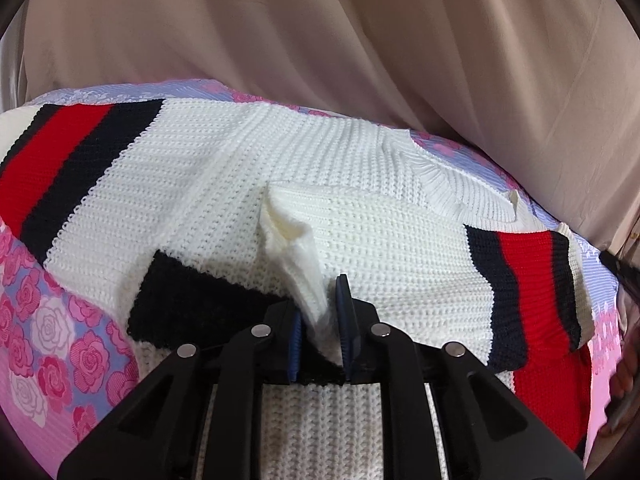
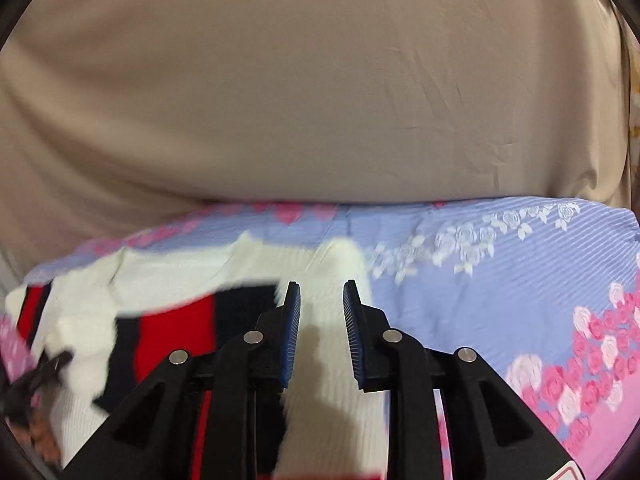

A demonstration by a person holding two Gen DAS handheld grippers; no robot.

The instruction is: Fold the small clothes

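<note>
In the left wrist view, a white knit sweater (image 1: pixel 224 184) with red and navy stripes lies spread over a floral sheet (image 1: pixel 44 312) of pink roses on lilac and pink, which covers the surface carrying it; whether that is a bed or a bench cannot be told. The sweater reaches almost to the far edge of the sheet, where a beige curtain (image 1: pixel 320 40) hangs behind. One striped sleeve (image 1: pixel 68 160) runs toward the far left corner, and another striped part (image 1: pixel 520 292) lies at the right edge. The left tool (image 1: pixel 320 320) is clenched on a raised fold of white knit (image 1: pixel 296 256), which stands up in a peak between the blue pads (image 1: pixel 343 312), with a navy patch (image 1: pixel 188 300) just beside it on the left. In the right wrist view, blurred by motion, the right tool (image 2: pixel 320 320) stands released, its blue pads (image 2: pixel 352 320) apart over a white part of the sweater (image 2: pixel 320 360), gripping nothing. The red and navy stripes (image 2: pixel 180 332) lie to its left, the bare sheet (image 2: pixel 500 280) stretches to its right toward the far right corner, and the curtain (image 2: pixel 320 80) fills the background. The black tip of the left tool (image 2: pixel 36 380) shows at the left edge.
</note>
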